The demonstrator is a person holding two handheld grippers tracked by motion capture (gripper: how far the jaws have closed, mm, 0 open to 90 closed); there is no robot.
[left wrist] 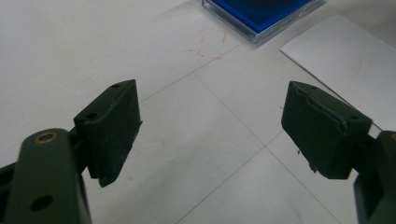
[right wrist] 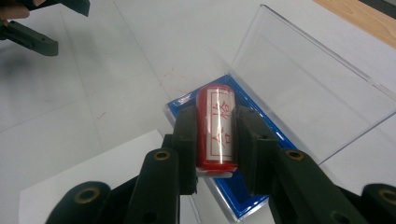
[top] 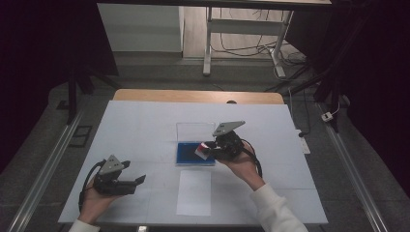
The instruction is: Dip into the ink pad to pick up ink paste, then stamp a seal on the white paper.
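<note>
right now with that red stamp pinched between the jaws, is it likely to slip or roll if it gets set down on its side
The red stamp looks like a smooth, glossy cylinder, so it would probably roll if laid sideways on the table. The right gripper clamps its curved sides, and that shiny surface may slip under a loose hold. It seems rigid and likely light; stood upright, it might tip.

A red cylindrical stamp with a white label [right wrist: 215,128] carries a column of red characters inside a thin red border, seen in the right gripper view; they look like Chinese script but are too blurred to read with certainty. On the white table sheet [left wrist: 140,51], faint red scribbled marks [left wrist: 208,44] near the blue pad form no legible word.
</note>
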